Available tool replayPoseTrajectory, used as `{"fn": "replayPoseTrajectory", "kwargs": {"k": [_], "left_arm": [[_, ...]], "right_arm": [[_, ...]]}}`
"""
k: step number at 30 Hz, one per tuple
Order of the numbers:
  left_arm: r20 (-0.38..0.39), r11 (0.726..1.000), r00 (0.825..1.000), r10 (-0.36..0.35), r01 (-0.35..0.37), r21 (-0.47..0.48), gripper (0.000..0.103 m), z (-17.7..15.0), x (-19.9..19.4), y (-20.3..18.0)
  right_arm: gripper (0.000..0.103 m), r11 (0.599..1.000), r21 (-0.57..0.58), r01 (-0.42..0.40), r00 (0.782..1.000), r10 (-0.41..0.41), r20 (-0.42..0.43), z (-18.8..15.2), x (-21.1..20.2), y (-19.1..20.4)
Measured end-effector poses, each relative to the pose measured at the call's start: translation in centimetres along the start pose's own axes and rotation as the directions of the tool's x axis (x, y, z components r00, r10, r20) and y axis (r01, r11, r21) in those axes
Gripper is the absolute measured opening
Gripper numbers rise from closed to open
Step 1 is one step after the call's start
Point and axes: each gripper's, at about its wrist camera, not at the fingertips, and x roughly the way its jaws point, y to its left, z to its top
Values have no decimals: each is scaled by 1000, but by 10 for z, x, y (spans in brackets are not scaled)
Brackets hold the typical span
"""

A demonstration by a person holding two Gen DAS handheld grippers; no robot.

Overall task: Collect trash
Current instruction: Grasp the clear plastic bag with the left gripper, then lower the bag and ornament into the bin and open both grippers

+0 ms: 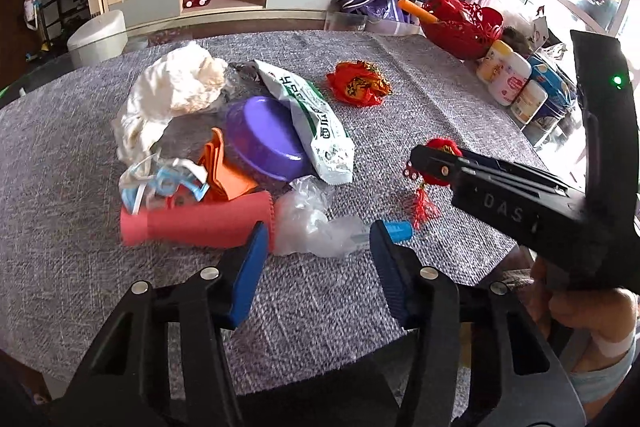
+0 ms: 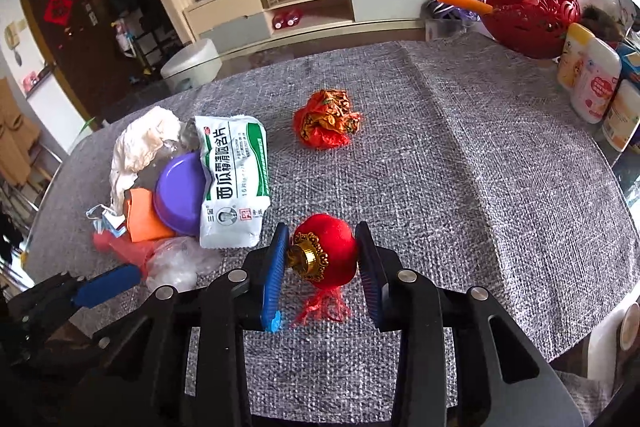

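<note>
I'm squeezing my right gripper (image 2: 322, 263) on the small red lantern ornament (image 2: 326, 253), both blue pads touching its sides, gold cap facing the left pad, red tassel trailing near on the grey tablecloth (image 2: 460, 187). My left gripper (image 1: 316, 267) is hanging part open over the crumpled clear plastic (image 1: 312, 223), pads not pressing anything, the left pad just beside the red foam sheet (image 1: 200, 223). Trash pile is sitting at left: white tissue (image 1: 176, 87), purple bowl (image 1: 260, 135), white-green medicine packet (image 2: 234, 183), orange piece (image 1: 228, 175). Crumpled red-gold wrapper (image 2: 326, 125) is lying apart, farther out at centre
</note>
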Motion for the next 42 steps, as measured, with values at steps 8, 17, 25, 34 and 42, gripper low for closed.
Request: {"fn": "replayPoseTrajectory", "kwargs": {"k": [8,17,25,34,42], "left_arm": [[-29,999,999,32,-32,12,27,4,21,1],[9,999,999,33,-33,14,11,9,15,3],[109,997,992,68,-71,22,6,16,-36,-1],[219,993,969,112,-118,11,6,5,-117,-12],[248,993,962,113,-115,-9,6,-36,-171,-17]], "right_arm": [[35,1000,2,-1,1000,1,-5,-2,4,-4],[35,1000,4,2,1000,-2,-3,-4,4,-4],[35,1000,-24,-15,998,17,60,-1,-30,10],[35,997,-77,-30,986,42,160,-10,-102,40],[35,989,-131,-62,975,88,203,-48,-152,61]]}}
